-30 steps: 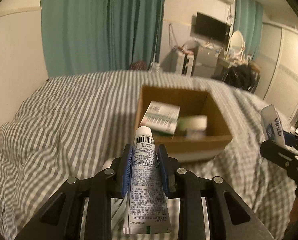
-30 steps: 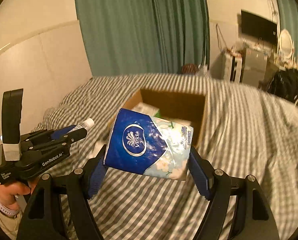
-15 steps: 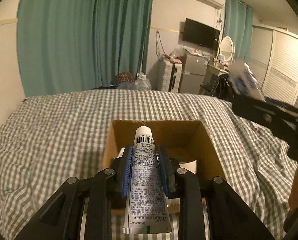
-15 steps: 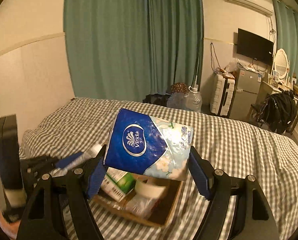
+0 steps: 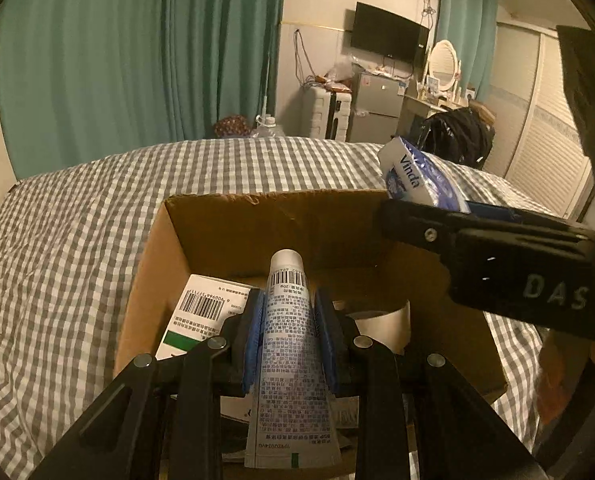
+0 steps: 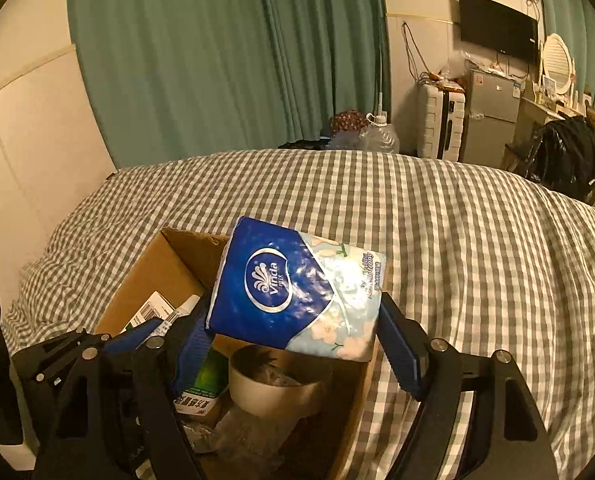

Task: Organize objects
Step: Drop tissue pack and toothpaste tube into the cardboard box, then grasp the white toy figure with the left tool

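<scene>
box (image 5: 233, 232): open cardboard, on the checked bed (image 5: 77, 240); carton (image 5: 201, 312) and tape roll (image 5: 385, 324) inside
left view: left gripper (image 5: 288, 332) clamped on tube (image 5: 289, 344); a second ago it was short of the box, now cap end is over the opening
left view, side: right gripper (image 5: 437, 216) in beside it, above the right wall
right view: right gripper (image 6: 297, 344) holding tissue pack (image 6: 297, 292), now over the box; was out over the bed
meaning: both items look ready to drop in

Cardboard box (image 5: 233, 236): matt brown. Tissue pack (image 6: 297, 288): glossy plastic film. Bedcover (image 6: 457, 240): soft checked cloth. Tube (image 5: 289, 344): smooth plastic.
</scene>
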Motion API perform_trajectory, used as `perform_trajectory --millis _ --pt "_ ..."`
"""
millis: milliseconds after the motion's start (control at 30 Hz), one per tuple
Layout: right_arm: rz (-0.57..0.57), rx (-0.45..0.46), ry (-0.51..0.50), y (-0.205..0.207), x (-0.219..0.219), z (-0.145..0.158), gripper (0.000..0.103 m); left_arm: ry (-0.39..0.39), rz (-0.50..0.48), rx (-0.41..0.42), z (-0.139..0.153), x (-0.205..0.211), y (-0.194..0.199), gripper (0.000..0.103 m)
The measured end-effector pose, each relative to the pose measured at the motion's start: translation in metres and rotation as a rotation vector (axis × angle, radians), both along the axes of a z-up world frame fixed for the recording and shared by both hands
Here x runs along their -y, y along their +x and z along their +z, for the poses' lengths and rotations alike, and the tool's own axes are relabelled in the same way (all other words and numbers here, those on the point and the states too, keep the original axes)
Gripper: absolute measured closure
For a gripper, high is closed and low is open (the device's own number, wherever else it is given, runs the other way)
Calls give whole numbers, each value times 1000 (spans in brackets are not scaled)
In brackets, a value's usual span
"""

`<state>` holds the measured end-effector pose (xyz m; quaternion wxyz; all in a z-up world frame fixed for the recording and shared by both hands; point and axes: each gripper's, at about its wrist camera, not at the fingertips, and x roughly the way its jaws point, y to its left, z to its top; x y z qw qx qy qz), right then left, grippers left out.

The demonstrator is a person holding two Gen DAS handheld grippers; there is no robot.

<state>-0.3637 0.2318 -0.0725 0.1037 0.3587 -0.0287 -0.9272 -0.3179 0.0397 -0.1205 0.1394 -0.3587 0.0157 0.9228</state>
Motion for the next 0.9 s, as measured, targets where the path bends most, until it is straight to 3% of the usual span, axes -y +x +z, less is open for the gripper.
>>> perform_trajectory --millis 100,133,167,233,600,733,900 --pt "-14 -42 9 14 -3 14 14 8 4 32 4 0 5 73" --pt "-17 -56 0 19 -5 20 11 5 6 36 7 0 9 64" --pt "-19 -65 -10 25 -7 26 10 -2 10 32 10 0 14 46" --pt "-29 -88 -14 39 -9 39 9 -15 29 -1 20 1 27 31" --pt "-41 -206 22 139 -7 107 7 -20 80 -104 74 35 97 23" --pt "-47 -234 49 178 -5 120 7 -34 103 -135 84 55 119 23" --pt "-67 -245 84 211 -4 117 7 -59 160 -153 78 81 144 11"
